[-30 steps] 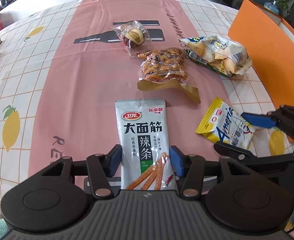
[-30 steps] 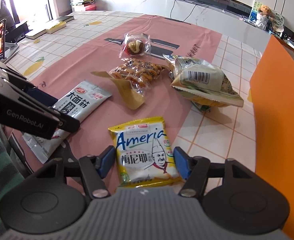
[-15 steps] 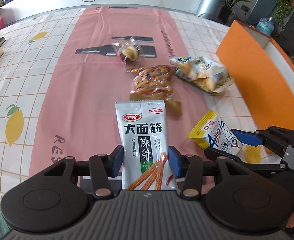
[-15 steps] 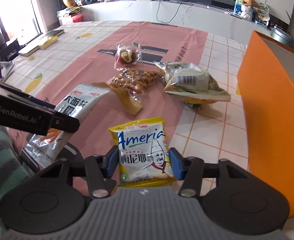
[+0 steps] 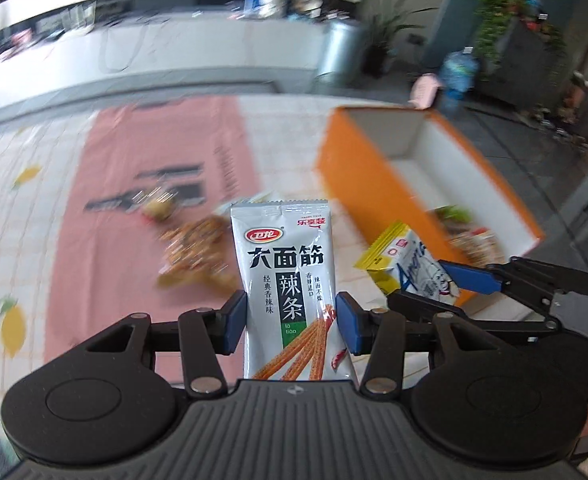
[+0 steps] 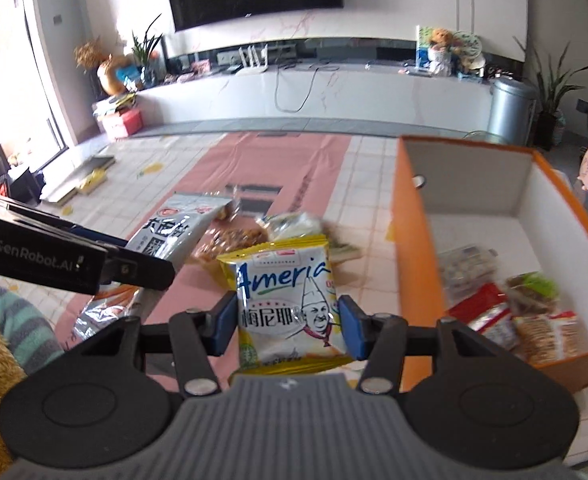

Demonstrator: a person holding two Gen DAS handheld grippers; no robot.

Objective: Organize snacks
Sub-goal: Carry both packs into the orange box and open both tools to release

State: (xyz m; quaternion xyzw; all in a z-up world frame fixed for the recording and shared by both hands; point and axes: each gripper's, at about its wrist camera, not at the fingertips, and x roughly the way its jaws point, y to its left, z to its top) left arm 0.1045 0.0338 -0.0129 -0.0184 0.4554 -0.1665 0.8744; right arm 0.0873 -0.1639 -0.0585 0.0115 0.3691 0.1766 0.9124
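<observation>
Since both packets go to orange box (image 6: pixel 413 240), each claw carries one clear of table: left gripper (image 5: pixel 292 322) clenched on silver spicy-strip packet (image 5: pixel 286 272), right gripper (image 6: pixel 288 326) clenched on yellow Ameria packet (image 6: pixel 286 300), edges pinched so packets stand flat, ready to drop among snacks already boxed.

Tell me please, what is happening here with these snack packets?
A person is sorting snacks with two hand-held grippers. The left gripper is clamped on a silver spicy-strip packet, and the right gripper is clamped on a yellow Ameria packet. Both packets are held up off the table. An orange box on the right already holds several snacks; a few more lie on the table.
</observation>
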